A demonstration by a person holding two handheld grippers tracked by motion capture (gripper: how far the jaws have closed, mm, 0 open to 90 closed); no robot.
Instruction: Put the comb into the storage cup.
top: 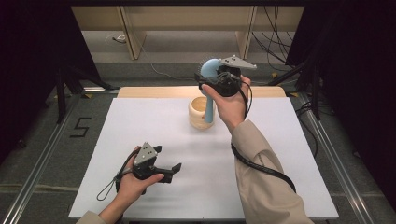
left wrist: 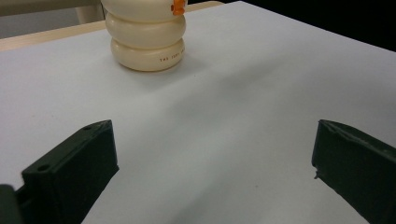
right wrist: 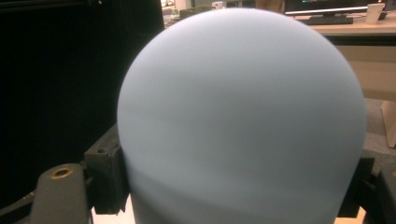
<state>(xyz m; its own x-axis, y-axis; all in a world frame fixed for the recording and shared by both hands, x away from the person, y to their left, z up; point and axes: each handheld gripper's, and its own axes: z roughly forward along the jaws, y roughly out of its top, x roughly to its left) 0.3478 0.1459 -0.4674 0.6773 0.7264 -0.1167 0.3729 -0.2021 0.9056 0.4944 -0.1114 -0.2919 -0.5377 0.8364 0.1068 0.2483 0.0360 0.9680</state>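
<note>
The right tongs (top: 211, 79) are clamped on the rounded head of a pale blue brush (top: 209, 74), held up above the far middle of the white tabletop (top: 280, 154). Its handle hangs down in front of a cream ribbed cup (top: 198, 114) and hides part of the rim. In the right gripper view the blue head (right wrist: 243, 121) blocks nearly everything, and the bristles are hard to make out. The left tongs (top: 170, 170) rest near the left front, jaws spread wide with nothing between them. In the left gripper view the cup (left wrist: 147, 39) is cut off at the top, showing small dark print too tiny to read and an orange tag (left wrist: 178, 6).
</note>
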